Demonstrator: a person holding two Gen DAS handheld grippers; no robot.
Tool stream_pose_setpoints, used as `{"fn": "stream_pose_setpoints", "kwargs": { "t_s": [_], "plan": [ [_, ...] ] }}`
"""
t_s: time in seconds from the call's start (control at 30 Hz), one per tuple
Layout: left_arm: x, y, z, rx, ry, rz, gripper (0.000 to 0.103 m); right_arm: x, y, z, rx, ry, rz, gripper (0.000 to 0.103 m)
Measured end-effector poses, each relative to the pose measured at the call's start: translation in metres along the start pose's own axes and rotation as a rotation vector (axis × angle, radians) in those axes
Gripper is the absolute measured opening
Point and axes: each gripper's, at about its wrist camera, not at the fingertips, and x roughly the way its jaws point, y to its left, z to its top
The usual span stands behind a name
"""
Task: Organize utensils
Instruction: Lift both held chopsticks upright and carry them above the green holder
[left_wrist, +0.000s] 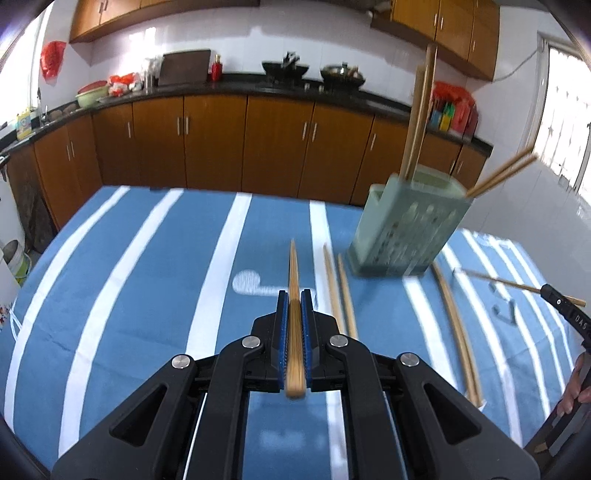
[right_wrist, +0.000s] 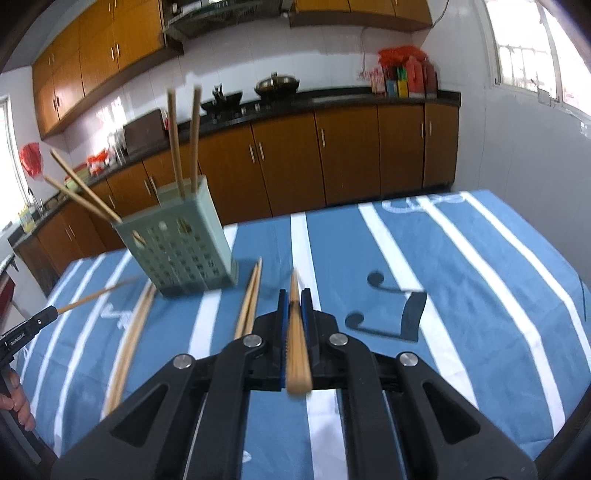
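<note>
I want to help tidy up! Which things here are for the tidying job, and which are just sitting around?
For the job:
- chopstick in left gripper
- chopstick in right gripper
- loose chopsticks on the cloth
- green holder

Just sitting around:
- woks
- red bottle
- bowl

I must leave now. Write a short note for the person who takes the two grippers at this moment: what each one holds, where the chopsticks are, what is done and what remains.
Left gripper: jaws shut on one chopstick, above the table.
Right gripper: jaws shut on another chopstick.
Green holder stands on the striped cloth.
Done: four chopsticks already stand in the holder.
Left: drop in the two held ones, then the loose chopsticks on the cloth on both sides of the holder.
</note>
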Motion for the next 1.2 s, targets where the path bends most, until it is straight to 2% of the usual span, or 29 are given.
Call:
{"fn": "stream_pose_setpoints", "kwargs": {
  "t_s": [0.3, 0.63, 0.8, 0.97, 1.2],
  "plan": [
    [-0.03, -0.004, 0.026, -0.007, -0.115, -0.033, 0.007, -0.027, 0.003, 0.024, -0.004, -0.109, 0.012, 0.008],
    [-0.037, -0.011, 0.032, 0.011, -0.131, -0.049, 0.007, -0.035, 0.008, 0.034, -0.023, -0.136, 0.03, 0.008],
    [-0.057, -0.023, 0.048, 0.052, -0.185, -0.09, 0.007, -0.056, 0.016, 0.059, -0.02, -0.181, 0.115, 0.008],
    [-0.075, -0.038, 0.067, 0.065, -0.246, -0.15, 0.007, -0.085, 0.027, 0.087, -0.007, -0.231, 0.245, 0.008],
    [-0.086, -0.065, 0.102, 0.045, -0.374, -0.187, 0.007, -0.1, 0.052, 0.117, -0.006, -0.355, 0.283, 0.008]
  ]
}}
